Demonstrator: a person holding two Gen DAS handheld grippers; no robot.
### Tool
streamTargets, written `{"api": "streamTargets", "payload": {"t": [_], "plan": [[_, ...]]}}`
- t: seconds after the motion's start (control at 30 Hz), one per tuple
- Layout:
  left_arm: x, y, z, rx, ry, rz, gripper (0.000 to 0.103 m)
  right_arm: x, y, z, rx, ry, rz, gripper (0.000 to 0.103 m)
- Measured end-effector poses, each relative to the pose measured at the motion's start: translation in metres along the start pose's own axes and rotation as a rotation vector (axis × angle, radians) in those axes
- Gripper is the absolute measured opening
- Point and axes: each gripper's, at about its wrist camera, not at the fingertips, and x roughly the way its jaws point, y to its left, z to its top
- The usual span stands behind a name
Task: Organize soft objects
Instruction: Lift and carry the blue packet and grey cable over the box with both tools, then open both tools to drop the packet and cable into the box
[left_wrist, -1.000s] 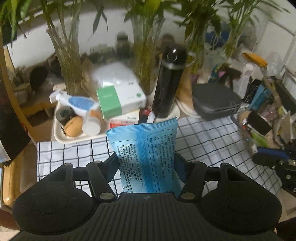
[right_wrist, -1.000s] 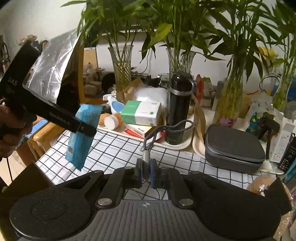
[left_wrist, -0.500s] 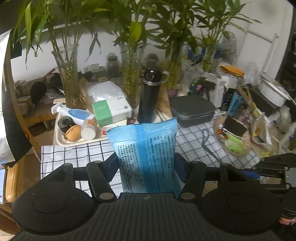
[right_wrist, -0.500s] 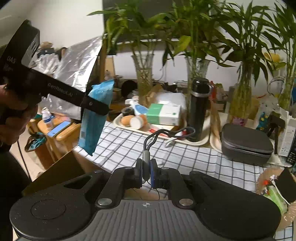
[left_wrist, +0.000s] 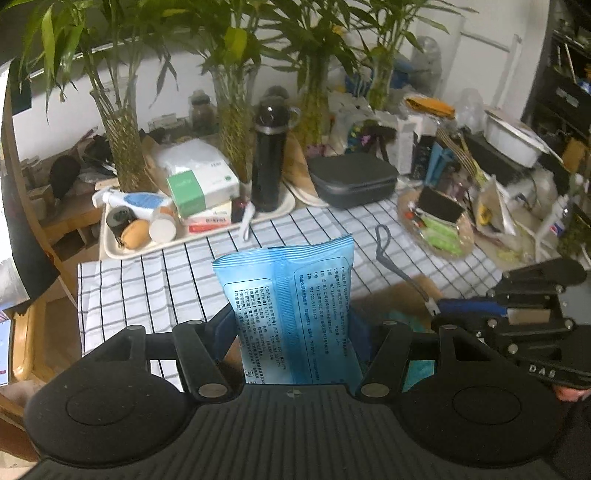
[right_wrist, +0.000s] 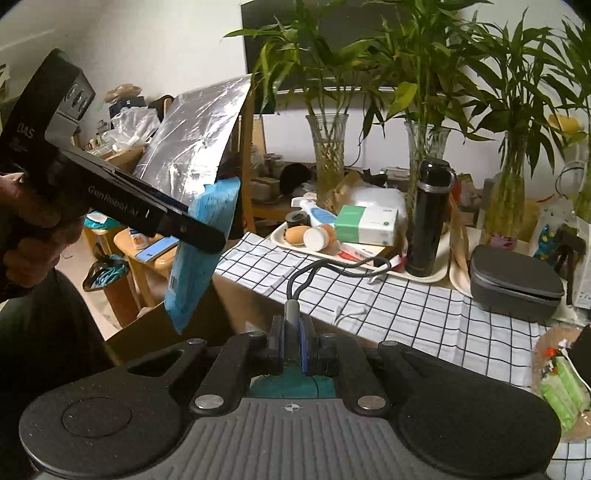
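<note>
Left gripper (left_wrist: 293, 332) still pinches blue packet (left_wrist: 291, 299) | right gripper (right_wrist: 291, 345) still pinches grey cord (right_wrist: 291, 314) | both seemingly shifted off tablecloth (right_wrist: 406, 306)

Left tongs (left_wrist: 291, 332) clamped on a blue wet-wipe pack (left_wrist: 291, 302), held upright, printed back facing the camera. Beyond it: worktop under a black-and-white checked cloth (left_wrist: 147, 280). Far left, a cream tray (left_wrist: 110, 251) carries a green-and-white tissue box (left_wrist: 201, 188) and a black flask (left_wrist: 267, 162). Grey zip case (left_wrist: 352, 179) right of the flask. Right tongs (left_wrist: 439, 308) at right edge, pinching a dark cord (left_wrist: 400, 271).
</note>
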Motion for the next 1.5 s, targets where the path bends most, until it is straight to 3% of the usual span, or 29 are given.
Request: {"api": "streamTargets", "payload": {"t": [0.3,0.43,0.6,0.9,1.23,1.4,1.47,1.5], "plan": [[0.015,0.000,-0.019,-0.020,0.113,-0.006,0.062,-0.001,0.015,-0.012,-0.034,0.034,0.019,0.010],[0.020,0.003,-0.026,-0.041,0.120,-0.010,0.065,0.002,0.018,-0.015,-0.050,0.051,0.022,0.010],[0.012,0.013,-0.033,-0.102,0.052,-0.022,0.074,0.004,0.018,-0.017,-0.052,0.066,0.016,0.010],[-0.005,0.031,-0.047,-0.132,-0.061,0.014,0.074,0.009,0.022,-0.015,-0.069,0.063,0.049,0.010],[-0.012,0.046,-0.060,-0.169,-0.096,0.009,0.074,0.023,0.042,-0.011,-0.138,0.087,0.168,0.010],[-0.013,0.052,-0.065,-0.181,-0.106,0.011,0.074,0.037,0.057,-0.014,-0.198,0.157,0.224,0.011],[-0.014,0.056,-0.068,-0.196,-0.110,0.015,0.074,0.041,0.061,-0.016,-0.215,0.178,0.207,0.018],[-0.014,0.058,-0.069,-0.208,-0.110,0.018,0.074,0.042,0.062,-0.016,-0.216,0.180,0.194,0.034]]}}
